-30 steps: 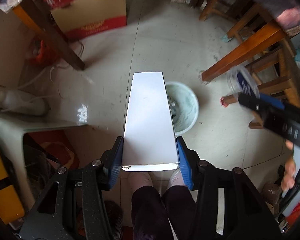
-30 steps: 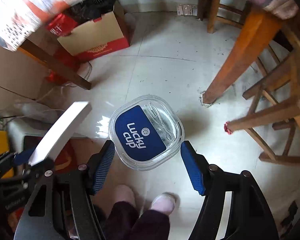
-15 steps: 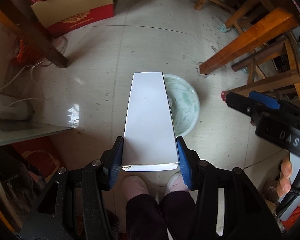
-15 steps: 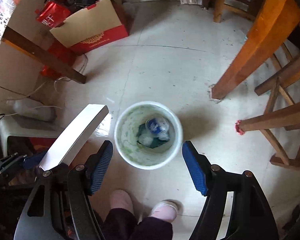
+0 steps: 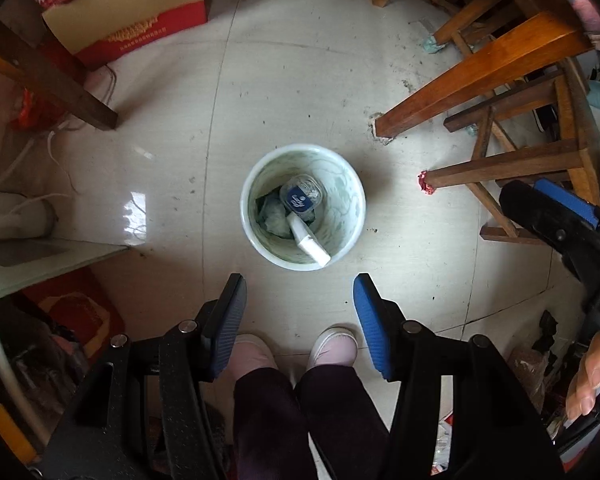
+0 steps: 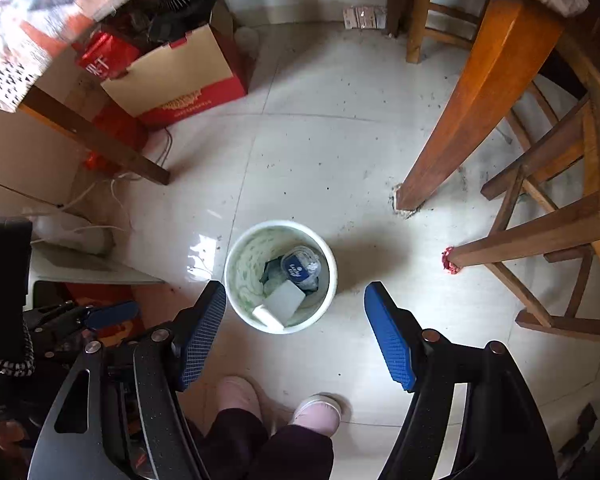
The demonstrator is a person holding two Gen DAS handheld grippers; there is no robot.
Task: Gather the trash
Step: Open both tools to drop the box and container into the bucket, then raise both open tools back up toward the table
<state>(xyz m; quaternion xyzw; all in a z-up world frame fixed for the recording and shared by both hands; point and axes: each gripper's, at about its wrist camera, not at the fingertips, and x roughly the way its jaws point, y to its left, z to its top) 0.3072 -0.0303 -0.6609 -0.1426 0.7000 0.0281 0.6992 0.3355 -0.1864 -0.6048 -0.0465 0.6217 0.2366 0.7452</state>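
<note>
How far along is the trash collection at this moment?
Done: the white box and the Lucky Cup lid lie in the bin. In hand: nothing; left gripper and right gripper are open and empty. Left: no further trash is identifiable here.

Glossy tiled floor (image 5: pixel 300 80); wooden table leg (image 5: pixel 472 76).

Pale green-patterned bin (image 5: pixel 354 216) holds a white box (image 5: pixel 308 240); at eleven o'clock, a red-and-tan carton (image 5: pixel 140 20).

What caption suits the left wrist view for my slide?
Open left gripper above the bin holding the white box and Lucky Cup lid.
</note>
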